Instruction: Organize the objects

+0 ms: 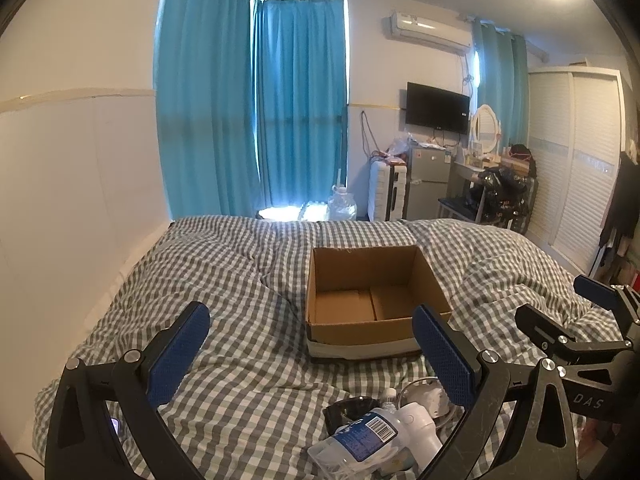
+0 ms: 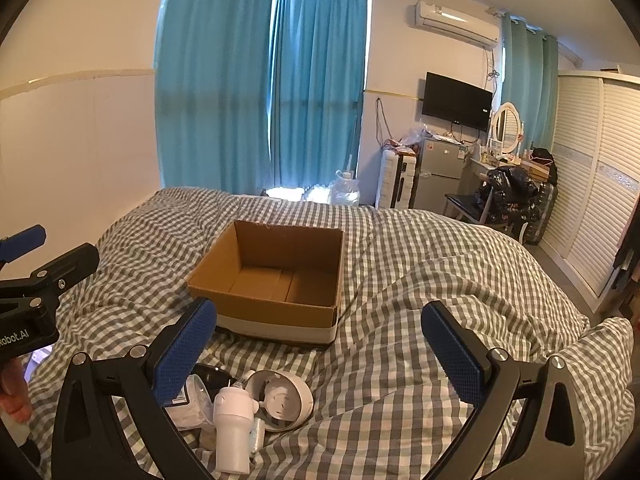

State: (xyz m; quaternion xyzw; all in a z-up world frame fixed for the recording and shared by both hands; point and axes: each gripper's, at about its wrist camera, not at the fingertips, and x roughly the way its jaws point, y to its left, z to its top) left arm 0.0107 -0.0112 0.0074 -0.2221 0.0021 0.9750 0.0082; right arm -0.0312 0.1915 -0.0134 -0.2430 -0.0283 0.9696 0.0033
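An open, empty cardboard box (image 1: 372, 304) (image 2: 276, 280) sits on the grey checked bed (image 1: 240, 280) (image 2: 420, 280). Near the front lies a small pile: a crushed plastic bottle with a blue label (image 1: 360, 436), a white handheld fan (image 2: 232, 420) with its round head (image 2: 284, 400), and dark glasses (image 1: 348, 408). My left gripper (image 1: 312, 360) is open and empty above the pile. My right gripper (image 2: 320, 352) is open and empty, just right of the pile. Each gripper also shows in the other's view, the right one (image 1: 560, 320) and the left one (image 2: 48, 256).
A white wall (image 1: 60, 200) runs along the bed's left side. Beyond the bed's foot are teal curtains (image 1: 280, 100), a water jug (image 1: 342, 204), a suitcase, a small fridge (image 1: 428, 176), a cluttered chair and a white wardrobe (image 2: 592, 184).
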